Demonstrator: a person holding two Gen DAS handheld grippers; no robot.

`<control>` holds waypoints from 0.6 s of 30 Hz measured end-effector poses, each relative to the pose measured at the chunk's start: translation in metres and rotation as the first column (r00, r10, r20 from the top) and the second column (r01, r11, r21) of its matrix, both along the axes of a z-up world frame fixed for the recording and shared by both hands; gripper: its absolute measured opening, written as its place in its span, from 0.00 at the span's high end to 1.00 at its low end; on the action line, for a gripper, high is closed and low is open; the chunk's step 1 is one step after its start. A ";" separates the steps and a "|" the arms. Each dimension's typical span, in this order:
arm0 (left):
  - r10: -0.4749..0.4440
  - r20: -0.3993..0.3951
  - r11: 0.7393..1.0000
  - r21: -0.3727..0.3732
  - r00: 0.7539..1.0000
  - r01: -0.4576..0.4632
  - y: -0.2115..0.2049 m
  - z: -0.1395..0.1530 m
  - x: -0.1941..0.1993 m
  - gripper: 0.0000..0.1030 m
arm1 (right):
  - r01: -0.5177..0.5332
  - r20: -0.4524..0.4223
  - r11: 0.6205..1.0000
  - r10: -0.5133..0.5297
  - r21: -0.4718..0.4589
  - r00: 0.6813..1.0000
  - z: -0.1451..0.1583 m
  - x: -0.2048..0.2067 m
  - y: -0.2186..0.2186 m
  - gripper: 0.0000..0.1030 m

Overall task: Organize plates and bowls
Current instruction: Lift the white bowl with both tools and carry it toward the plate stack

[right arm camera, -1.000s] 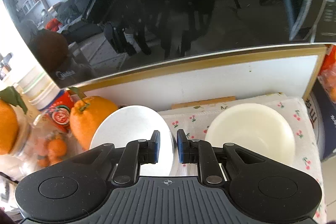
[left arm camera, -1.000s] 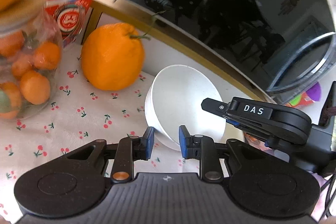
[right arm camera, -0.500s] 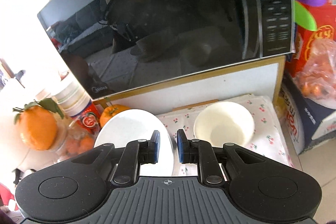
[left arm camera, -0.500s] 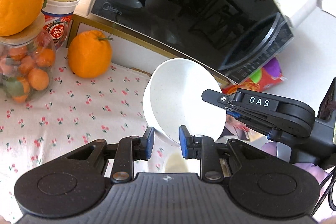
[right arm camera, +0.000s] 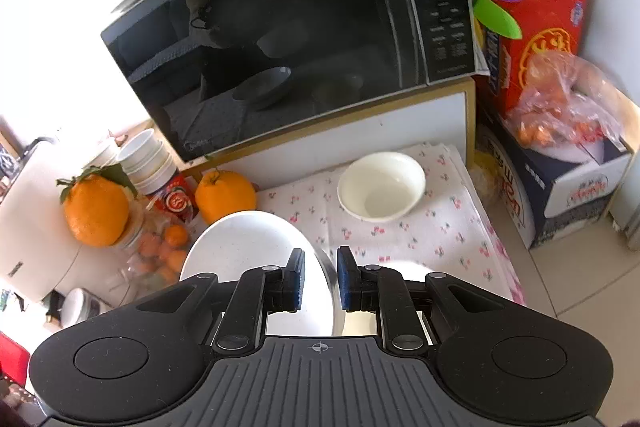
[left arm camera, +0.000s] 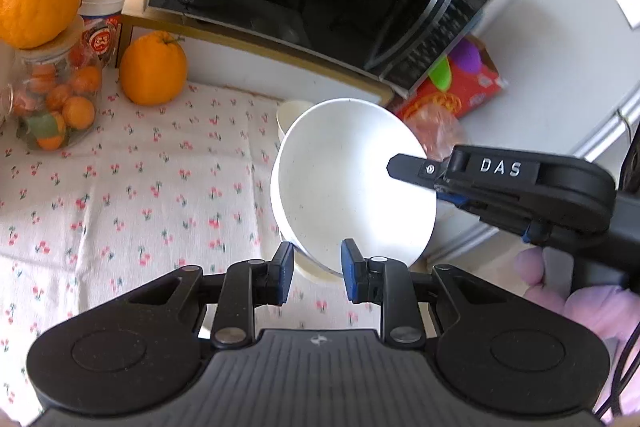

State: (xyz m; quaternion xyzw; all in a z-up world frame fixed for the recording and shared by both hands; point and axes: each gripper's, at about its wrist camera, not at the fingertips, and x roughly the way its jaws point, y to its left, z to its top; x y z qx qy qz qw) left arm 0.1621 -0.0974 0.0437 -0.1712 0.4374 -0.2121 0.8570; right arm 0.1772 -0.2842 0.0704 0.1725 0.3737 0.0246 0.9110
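The big white bowl [left arm camera: 352,187] is round, smooth and plain, with tiny specks inside, and it is tipped up on its side in the air above the cherry cloth [left arm camera: 132,195], so its open mouth faces the left camera and its rim stands nearly upright. Both grippers are pinching its rim: the left gripper [left arm camera: 316,273] grips the bottom edge and the right gripper [right arm camera: 319,277] grips the edge on the other side, each squeezed tight on the big white bowl. A smaller cream bowl [right arm camera: 381,185] sits flat on the cloth with its mouth up, near the microwave [right arm camera: 300,27] and just past the tipped one.
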 end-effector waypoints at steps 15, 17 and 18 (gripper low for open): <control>-0.152 -0.105 0.987 0.042 0.983 0.157 -0.032 -0.043 -0.043 0.78 | 0.117 -0.133 0.993 -0.111 0.032 0.985 -0.048 -0.062 -0.028 0.83; -0.165 -0.119 0.983 0.054 0.979 0.173 -0.035 -0.049 -0.044 0.78 | 0.132 -0.182 0.991 -0.124 0.035 0.975 -0.062 -0.061 -0.032 0.83; -0.171 -0.126 0.982 0.060 0.977 0.180 -0.037 -0.053 -0.046 0.77 | 0.138 -0.203 0.990 -0.128 0.039 0.971 -0.067 -0.061 -0.034 0.83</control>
